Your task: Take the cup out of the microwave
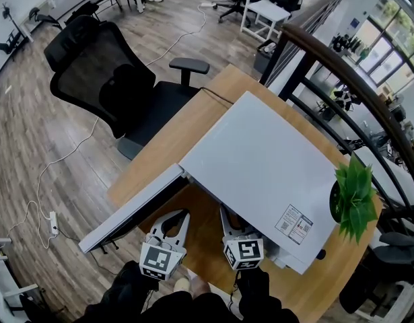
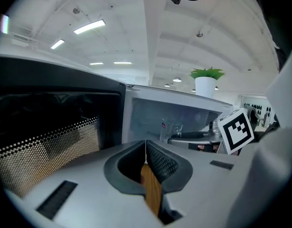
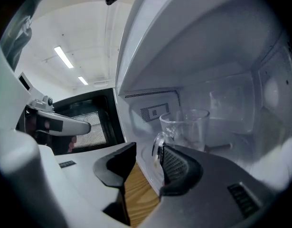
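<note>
Wooden desk bears the open microwave. My right gripper gapes before the cup; my left gripper is closed.

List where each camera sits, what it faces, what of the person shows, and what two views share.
Head view: on the head, looking steeply down at the microwave; sleeves, left gripper and right gripper show.
Left gripper view: on the left gripper, facing the open door; its shut jaws and the right gripper show.
Right gripper view: on the right gripper, facing the cup inside; its open jaws show.
Shared: both gripper views show the door.
</note>
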